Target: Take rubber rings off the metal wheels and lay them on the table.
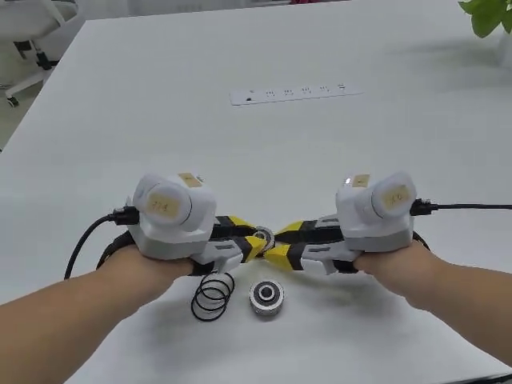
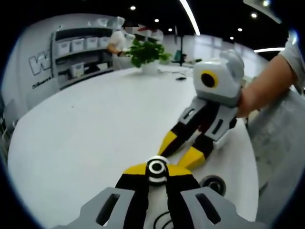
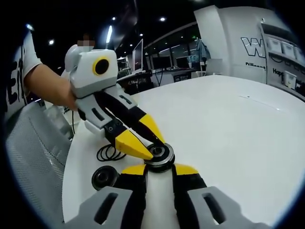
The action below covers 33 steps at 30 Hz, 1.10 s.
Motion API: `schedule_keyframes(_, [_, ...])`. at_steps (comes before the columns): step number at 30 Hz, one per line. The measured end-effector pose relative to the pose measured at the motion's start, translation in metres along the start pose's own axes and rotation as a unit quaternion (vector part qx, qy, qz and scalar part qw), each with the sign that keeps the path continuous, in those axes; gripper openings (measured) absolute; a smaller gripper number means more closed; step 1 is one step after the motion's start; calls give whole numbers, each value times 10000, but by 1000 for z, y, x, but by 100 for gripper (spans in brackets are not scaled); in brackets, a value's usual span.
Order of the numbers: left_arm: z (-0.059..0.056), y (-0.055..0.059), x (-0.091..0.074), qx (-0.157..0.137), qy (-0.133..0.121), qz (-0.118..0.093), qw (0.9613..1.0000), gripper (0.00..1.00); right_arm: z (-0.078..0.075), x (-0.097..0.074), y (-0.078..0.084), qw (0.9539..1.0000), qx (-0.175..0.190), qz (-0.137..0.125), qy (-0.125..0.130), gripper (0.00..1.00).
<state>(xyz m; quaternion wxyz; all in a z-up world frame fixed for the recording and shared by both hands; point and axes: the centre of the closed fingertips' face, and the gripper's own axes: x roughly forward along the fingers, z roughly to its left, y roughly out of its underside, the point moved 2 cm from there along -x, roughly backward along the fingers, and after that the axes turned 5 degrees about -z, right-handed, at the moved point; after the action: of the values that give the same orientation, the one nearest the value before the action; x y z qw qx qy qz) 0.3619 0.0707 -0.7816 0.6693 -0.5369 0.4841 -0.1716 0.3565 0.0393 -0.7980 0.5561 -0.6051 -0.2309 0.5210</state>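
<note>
A metal wheel (image 1: 264, 238) with a dark rubber rim hangs just above the white table (image 1: 240, 144), between both grippers' tips. My left gripper (image 1: 256, 242) is shut on it; in the left gripper view the wheel (image 2: 157, 169) sits edge-on between the yellow tips (image 2: 157, 174). My right gripper (image 1: 276, 250) meets it from the other side, its jaws closed against the wheel's (image 3: 159, 153) rim at its tips (image 3: 160, 168). Several loose black rubber rings (image 1: 212, 296) lie in a pile near the front edge. Beside them lies a second wheel (image 1: 266, 296).
A white power strip (image 1: 292, 93) lies across the table's middle. A green plant (image 1: 488, 14) stands at the far right corner and an office chair (image 1: 32, 32) beyond the left edge. Black cables (image 1: 84, 244) trail from both grippers.
</note>
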Motion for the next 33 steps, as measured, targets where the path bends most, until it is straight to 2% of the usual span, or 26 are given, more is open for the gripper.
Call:
schedule_keyframes(10, [-2, 0, -1, -57, -35, 1, 10000, 13, 1, -2, 1, 9999, 10, 109, 29, 15])
schedule_keyframes(13, [0, 1, -2, -44, -43, 17, 10000, 13, 0, -4, 3, 9999, 88, 149, 2, 8])
schedule_keyframes(14, [0, 1, -2, -39, -49, 21, 10000, 13, -2, -5, 5, 9998, 95, 196, 10, 1])
schedule_keyframes(18, [-1, 1, -2, -47, -64, 18, 10000, 13, -3, -4, 5, 9996, 209, 168, 33, 0])
schedule_keyframes(21, [0, 1, -2, -26, -80, 18, 10000, 13, -5, -4, 5, 9985, 538, 122, 66, 0])
schedule_keyframes(23, [-1, 1, -2, 2, -88, 25, 10000, 13, -8, -5, 5, 9957, 913, 58, 175, 0])
schedule_keyframes(26, [-3, 1, -2, -13, -15, 30, 10000, 12, -16, -8, 3, 9939, 1041, 32, 365, 0])
schedule_keyframes(30, [-6, 1, -2, 21, -54, 58, 10000, 12, -17, -10, -3, 9893, 1399, -198, 354, 0])
schedule_keyframes(33, [-6, 1, -2, 84, -87, 99, 9999, 12, -17, -11, -7, 9874, 1515, -287, 350, 0])
